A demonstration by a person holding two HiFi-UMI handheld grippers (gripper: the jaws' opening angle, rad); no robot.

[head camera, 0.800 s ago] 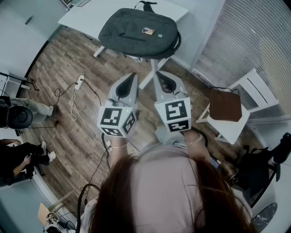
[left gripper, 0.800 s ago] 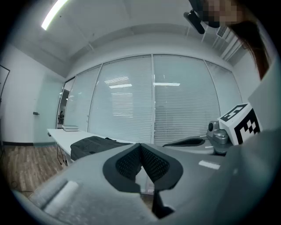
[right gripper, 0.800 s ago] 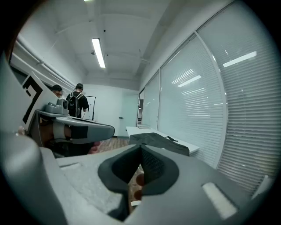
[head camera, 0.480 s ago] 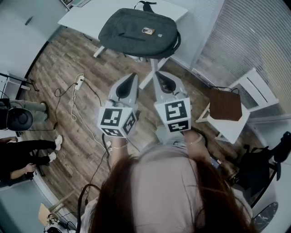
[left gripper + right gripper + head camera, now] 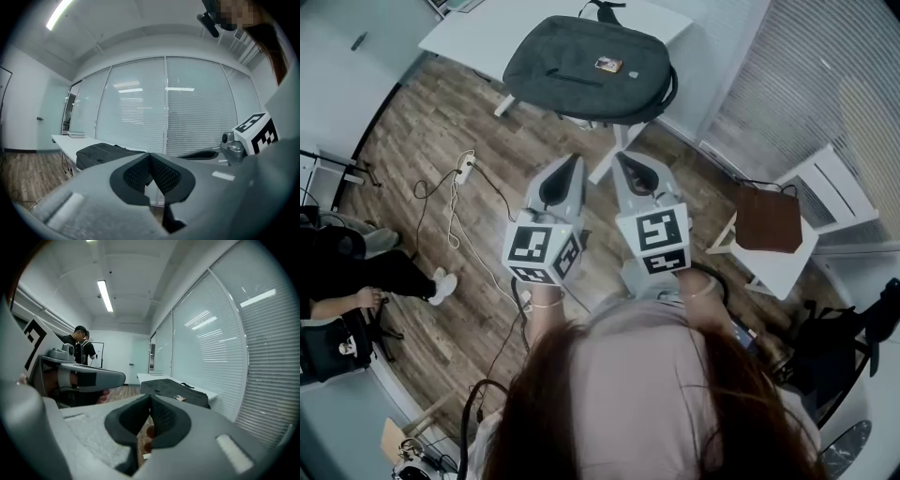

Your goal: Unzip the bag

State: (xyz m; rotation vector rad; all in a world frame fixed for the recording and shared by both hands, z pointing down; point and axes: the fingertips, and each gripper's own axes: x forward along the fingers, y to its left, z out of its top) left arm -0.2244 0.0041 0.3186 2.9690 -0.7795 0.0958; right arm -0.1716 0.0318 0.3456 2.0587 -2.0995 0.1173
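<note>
Staying well short of the bag [image 5: 586, 67] at the table's [image 5: 461, 37] near edge, the left gripper [image 5: 574, 159] and right gripper [image 5: 622, 157] remained closed, empty; unzipping had not started.

White table [image 5: 469, 30] sits up at 12 o'clock, with the dark grey bag [image 5: 581, 67] lying flat on it. The wood-plank floor [image 5: 412, 225] below has a white power strip [image 5: 465, 167] and a loose cable [image 5: 451, 202] around 10 o'clock.

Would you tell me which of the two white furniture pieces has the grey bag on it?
The long white table at the head view's top holds the bag; the small white stand at right bears only a brown pad.
</note>
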